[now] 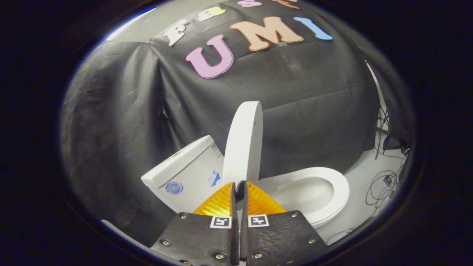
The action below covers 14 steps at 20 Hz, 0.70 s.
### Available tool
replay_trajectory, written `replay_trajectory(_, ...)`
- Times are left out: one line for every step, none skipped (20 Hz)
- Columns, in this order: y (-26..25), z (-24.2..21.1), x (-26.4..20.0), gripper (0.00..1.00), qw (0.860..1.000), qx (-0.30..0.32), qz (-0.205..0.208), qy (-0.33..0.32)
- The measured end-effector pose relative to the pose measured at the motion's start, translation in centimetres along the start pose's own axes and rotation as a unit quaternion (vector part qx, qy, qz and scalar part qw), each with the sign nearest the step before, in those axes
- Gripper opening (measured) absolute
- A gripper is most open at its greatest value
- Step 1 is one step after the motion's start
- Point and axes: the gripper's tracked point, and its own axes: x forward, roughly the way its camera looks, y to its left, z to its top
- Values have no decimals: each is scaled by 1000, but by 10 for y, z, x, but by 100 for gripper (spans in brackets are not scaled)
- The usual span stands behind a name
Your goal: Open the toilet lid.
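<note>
Gripper view: fingers (240,184) closed on nothing, upright toilet lid (243,142) just beyond their tips.

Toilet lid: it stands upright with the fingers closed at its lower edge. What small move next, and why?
Probably open the gripper and draw back: the white plastic toilet lid already stands upright beside the white cistern, the seat uncovered.

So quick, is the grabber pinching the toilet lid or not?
Gripper: closed on the edge of the raised toilet lid, both orange fingers pressing it.
</note>
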Motion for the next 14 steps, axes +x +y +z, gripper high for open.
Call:
replay_trajectory(6,1,4,2,1000,-8,2,0)
replay_trajectory(11,2,6,2,1000,-18,4,-1)
replay_trajectory(17,3,7,2,1000,-27,5,-2)
replay_trajectory(21,4,8,2,999,-36,5,-3)
replay_trajectory(26,4,8,2,999,-44,7,-5)
replay_trajectory(29,5,9,2,999,-52,9,-5)
replay_trajectory(34,6,10,2,998,-55,9,-7)
replay_trajectory(38,6,11,2,998,-59,12,-8)
replay_trajectory(42,6,13,2,998,-63,14,-11)
replay_trajectory(46,7,13,2,998,-65,17,-12)
replay_trajectory(51,7,16,2,997,-69,19,-13)
replay_trajectory(55,8,17,2,997,-73,22,-14)
replay_trajectory(59,7,18,2,996,-79,23,-15)
replay_trajectory(64,7,18,2,996,-88,24,-16)
